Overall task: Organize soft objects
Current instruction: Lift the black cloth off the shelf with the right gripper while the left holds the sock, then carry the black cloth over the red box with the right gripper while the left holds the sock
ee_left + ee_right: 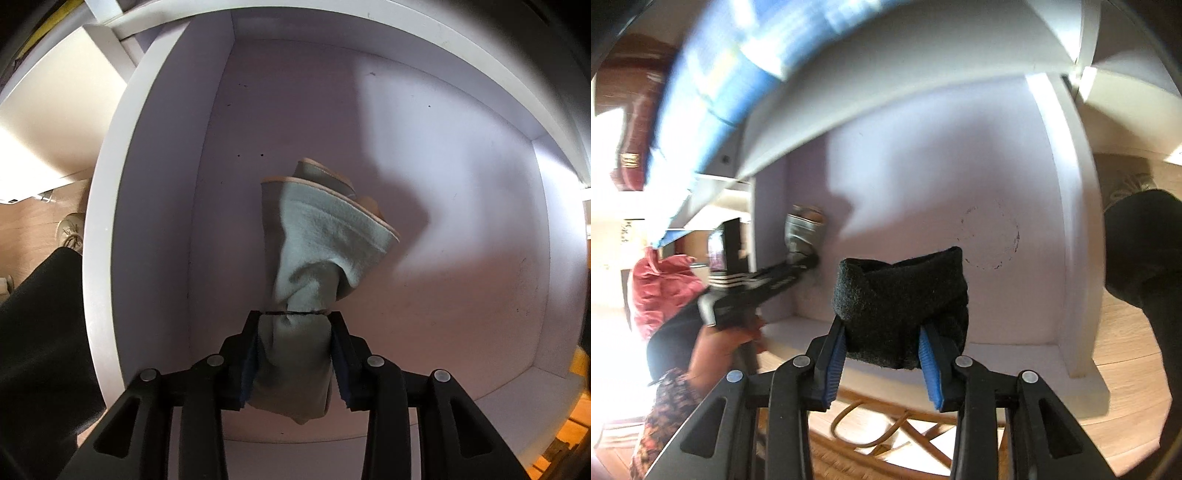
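My left gripper (294,318) is shut on a pale green sock (325,229) with a tan-edged cuff. It holds the sock inside a white shelf cubby (461,155), close to the back wall. My right gripper (882,332) is shut on a folded black sock (901,291) and holds it in front of the same cubby (960,155), above its floor. In the right wrist view the left gripper (807,258) reaches in from the left with the green sock (803,229) at its tip.
A blue and white patterned item (713,74) lies on the shelf above. A red bag (661,291) sits at the left. A wicker piece (886,435) lies below on the wooden floor (1123,387). A dark trouser leg (1145,258) and a shoe (70,232) stand beside the shelf.
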`<control>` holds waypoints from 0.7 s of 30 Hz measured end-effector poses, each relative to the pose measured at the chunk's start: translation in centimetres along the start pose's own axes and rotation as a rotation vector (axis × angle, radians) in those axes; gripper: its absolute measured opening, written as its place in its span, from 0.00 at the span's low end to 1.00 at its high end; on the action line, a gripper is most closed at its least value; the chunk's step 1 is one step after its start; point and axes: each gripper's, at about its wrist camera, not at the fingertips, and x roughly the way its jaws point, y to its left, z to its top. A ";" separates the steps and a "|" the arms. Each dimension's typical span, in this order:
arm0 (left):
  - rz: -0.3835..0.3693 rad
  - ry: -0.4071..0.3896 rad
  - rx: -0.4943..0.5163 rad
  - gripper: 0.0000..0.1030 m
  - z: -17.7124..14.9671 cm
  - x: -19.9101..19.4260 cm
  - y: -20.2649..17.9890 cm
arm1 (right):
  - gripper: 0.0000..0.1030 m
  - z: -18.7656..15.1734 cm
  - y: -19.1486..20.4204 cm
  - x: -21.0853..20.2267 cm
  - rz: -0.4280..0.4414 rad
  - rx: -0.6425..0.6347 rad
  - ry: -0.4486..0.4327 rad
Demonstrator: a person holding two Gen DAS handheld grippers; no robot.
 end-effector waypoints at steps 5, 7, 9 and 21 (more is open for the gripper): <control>0.006 0.002 0.008 0.36 0.1 0.6 -0.1 | 0.35 -0.4 1.4 -5.1 0.016 -0.046 -0.087; 0.005 0.001 0.006 0.36 0.0 0.6 -0.1 | 0.35 -0.5 2.1 -7.0 0.013 -0.065 -0.121; 0.003 0.001 0.005 0.36 0.1 0.6 0.0 | 0.35 -0.4 3.2 -9.0 0.009 -0.087 -0.157; -0.014 0.000 0.000 0.36 0.5 0.3 0.1 | 0.35 2.6 10.1 -18.9 -0.060 -0.269 -0.319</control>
